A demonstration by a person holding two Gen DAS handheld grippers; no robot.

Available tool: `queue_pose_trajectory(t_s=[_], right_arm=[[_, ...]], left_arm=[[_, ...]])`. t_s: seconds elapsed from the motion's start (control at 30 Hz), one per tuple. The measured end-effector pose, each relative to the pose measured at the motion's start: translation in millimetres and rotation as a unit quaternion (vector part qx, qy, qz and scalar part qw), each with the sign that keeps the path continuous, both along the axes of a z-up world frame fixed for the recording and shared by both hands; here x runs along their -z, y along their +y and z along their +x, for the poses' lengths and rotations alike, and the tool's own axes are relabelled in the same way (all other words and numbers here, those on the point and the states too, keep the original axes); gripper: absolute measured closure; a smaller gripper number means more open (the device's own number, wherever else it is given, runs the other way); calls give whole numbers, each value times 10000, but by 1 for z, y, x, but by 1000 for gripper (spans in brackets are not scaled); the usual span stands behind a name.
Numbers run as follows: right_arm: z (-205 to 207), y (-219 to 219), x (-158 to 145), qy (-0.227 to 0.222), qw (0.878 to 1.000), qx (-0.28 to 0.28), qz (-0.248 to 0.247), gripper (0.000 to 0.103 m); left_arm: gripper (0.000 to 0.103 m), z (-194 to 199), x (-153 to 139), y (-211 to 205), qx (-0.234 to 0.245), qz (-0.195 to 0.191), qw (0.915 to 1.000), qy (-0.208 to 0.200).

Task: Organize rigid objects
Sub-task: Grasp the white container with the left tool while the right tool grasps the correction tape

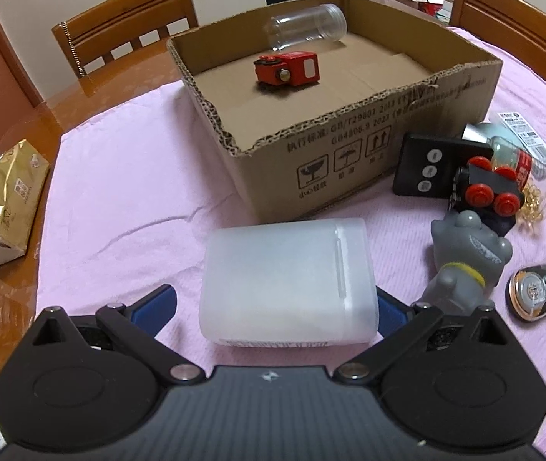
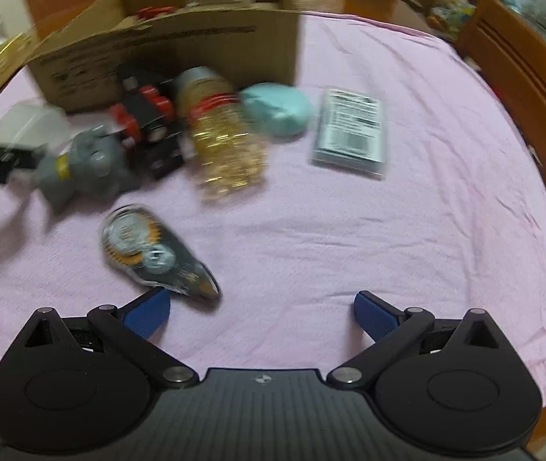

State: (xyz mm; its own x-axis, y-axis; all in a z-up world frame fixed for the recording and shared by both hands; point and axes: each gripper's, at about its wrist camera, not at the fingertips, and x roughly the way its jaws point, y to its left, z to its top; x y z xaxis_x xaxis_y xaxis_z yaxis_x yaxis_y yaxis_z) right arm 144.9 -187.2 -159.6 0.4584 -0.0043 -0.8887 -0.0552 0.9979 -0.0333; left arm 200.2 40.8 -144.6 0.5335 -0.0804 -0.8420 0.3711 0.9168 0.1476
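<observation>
A white translucent plastic box [image 1: 288, 280] lies on the pink cloth between the fingers of my left gripper [image 1: 273, 307], which stands wide open around it; whether the pads touch it I cannot tell. Behind it stands an open cardboard box [image 1: 349, 134] holding a red toy car [image 1: 287, 68] and a clear jar [image 1: 307, 27]. My right gripper [image 2: 261, 313] is open and empty above the cloth, its left fingertip close to a correction tape dispenser [image 2: 153, 249]. A grey shark toy [image 2: 84, 161], a black and red toy train [image 2: 146, 123] and a capsule bottle [image 2: 223, 130] lie beyond.
A black remote [image 1: 430, 171], a mint round object [image 2: 278, 109] and a labelled packet [image 2: 351, 130] lie near the box. A gold bag [image 1: 4, 199] sits at the table's left edge. Wooden chairs [image 1: 126, 23] stand around the table.
</observation>
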Motion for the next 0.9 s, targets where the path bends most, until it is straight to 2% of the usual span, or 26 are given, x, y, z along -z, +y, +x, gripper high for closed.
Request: queue_pose_trajectory(t_s=[0.1,0.17,0.37,0.53,0.67,0.9], right_arm=[[6,-15,0,-95,9994,345,5,0],[8,-17,-1,-1,9990,448,-8,0],[-9,16,-9,-172,9979,-122,613,0],[-7,49,2,-322,9986,-295,292,0],[-1,60,5,-431,9987,-262,72,0],[8,69,7,-593,9981,-151,70,0]], left_arm=[[1,2,2,2,10,-55,10000,54],[1,4,4,2,23,-86,9999,81],[1,7,8,5,54,-198,9996,185],[1,15,11,15,-154,-571,9972,461],[0,14,11,16,-89,-563,9976,404],[0,15,10,16,24,-568,9976,386]])
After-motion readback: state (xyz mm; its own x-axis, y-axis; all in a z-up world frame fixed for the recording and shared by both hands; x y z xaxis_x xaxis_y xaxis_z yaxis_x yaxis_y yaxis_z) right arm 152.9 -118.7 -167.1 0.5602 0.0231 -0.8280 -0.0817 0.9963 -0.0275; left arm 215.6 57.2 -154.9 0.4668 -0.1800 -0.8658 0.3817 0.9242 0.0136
